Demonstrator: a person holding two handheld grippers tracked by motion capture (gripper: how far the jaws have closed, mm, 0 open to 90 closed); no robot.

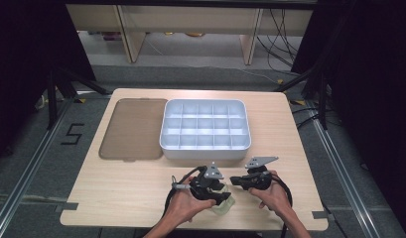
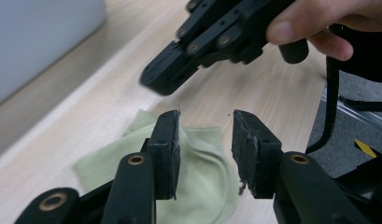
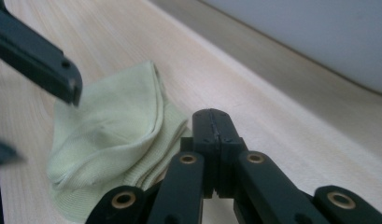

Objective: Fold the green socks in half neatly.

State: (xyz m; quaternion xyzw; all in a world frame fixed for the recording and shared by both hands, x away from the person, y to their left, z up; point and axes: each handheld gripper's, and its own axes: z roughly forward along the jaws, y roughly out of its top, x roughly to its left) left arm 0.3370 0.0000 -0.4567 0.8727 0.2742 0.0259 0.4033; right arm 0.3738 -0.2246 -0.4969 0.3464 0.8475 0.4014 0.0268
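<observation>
1. Left gripper (image 2: 205,149): jaws parted over the sock (image 2: 198,186), pads off it.
2. Right gripper (image 3: 212,140): jaws pressed together, empty, just right of the sock.
3. Sock: folded, on the table (image 1: 126,188) near its front edge.
4. Tray (image 1: 205,130): beyond the sock.

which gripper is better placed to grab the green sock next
Left, probably: the left gripper has open jaws right over the green sock, while the right gripper is shut beside it.
</observation>
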